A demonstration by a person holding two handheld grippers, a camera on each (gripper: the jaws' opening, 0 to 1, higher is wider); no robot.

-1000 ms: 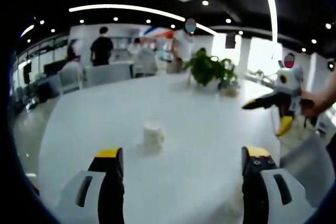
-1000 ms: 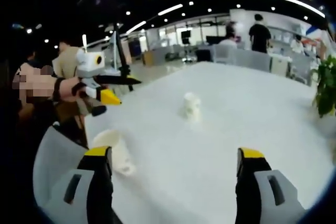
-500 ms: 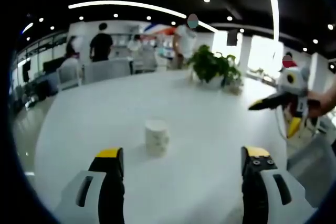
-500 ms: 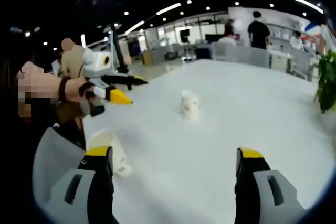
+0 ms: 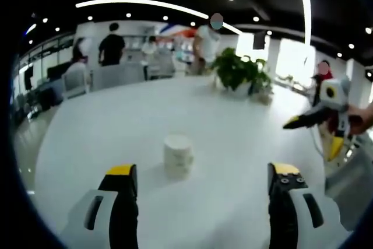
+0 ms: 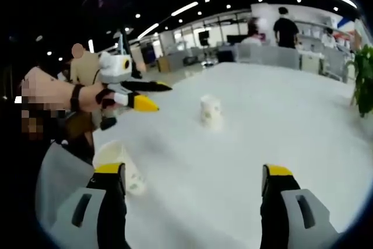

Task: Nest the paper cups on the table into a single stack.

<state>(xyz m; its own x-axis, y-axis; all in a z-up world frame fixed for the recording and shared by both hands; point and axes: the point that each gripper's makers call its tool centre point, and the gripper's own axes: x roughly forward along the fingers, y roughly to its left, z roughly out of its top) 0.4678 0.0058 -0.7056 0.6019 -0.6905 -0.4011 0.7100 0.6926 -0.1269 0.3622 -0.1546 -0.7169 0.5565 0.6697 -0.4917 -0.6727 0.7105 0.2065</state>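
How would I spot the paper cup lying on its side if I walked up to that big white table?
Start at the big white table and look to the edge nearest the person holding the grippers. There, close to the right gripper and beside its left jaw, lies the tipped paper cup, its open mouth showing. The other paper cup stands upright farther out toward the table's middle.

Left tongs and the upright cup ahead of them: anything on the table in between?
Nothing. In the left gripper view, bare white table runs from the open left tongs up to the cup.
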